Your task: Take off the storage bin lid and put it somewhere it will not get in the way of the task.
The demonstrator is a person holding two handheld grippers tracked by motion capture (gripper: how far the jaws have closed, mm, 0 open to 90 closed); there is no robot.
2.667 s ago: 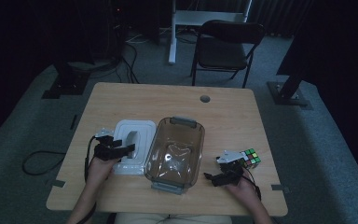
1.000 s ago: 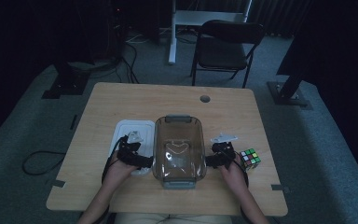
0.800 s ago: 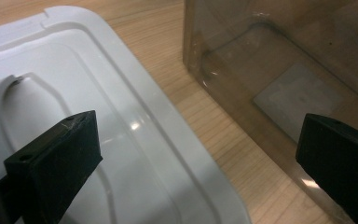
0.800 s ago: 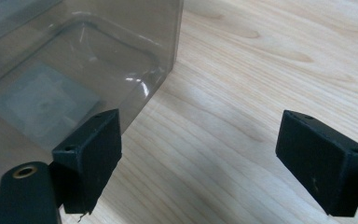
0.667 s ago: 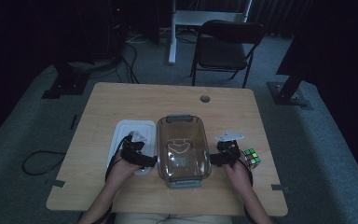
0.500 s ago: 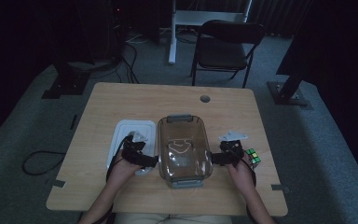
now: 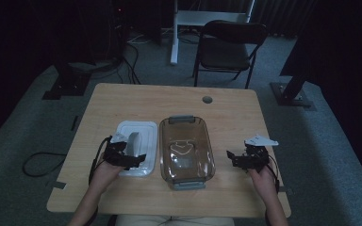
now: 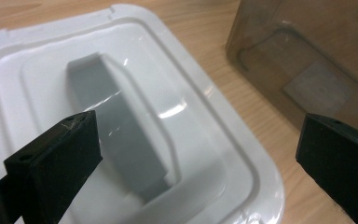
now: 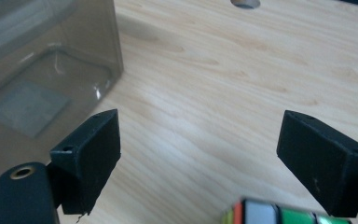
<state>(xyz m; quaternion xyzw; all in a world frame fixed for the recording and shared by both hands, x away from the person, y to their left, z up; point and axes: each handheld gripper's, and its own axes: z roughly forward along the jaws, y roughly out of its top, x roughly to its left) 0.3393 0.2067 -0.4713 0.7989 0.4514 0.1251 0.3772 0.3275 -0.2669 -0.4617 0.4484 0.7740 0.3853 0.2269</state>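
A: Item one?
B: Clear tub (image 7: 186,149), centre of the high view, on the table (image 7: 122,99), empty. White lid (image 7: 134,148) flat just left of it.

A: Claws?
B: Left gripper (image 7: 131,159) over the lid's lower edge, jaws wide, holding nothing. Right gripper (image 7: 234,159) lower right, clear of the tub, jaws wide, empty. Colour cube (image 9: 279,212) at the bottom edge of the right gripper view.

A: Step?
B: Likely between grasps. Next probably the cube or the lid; either needs the jaws lowered round it.
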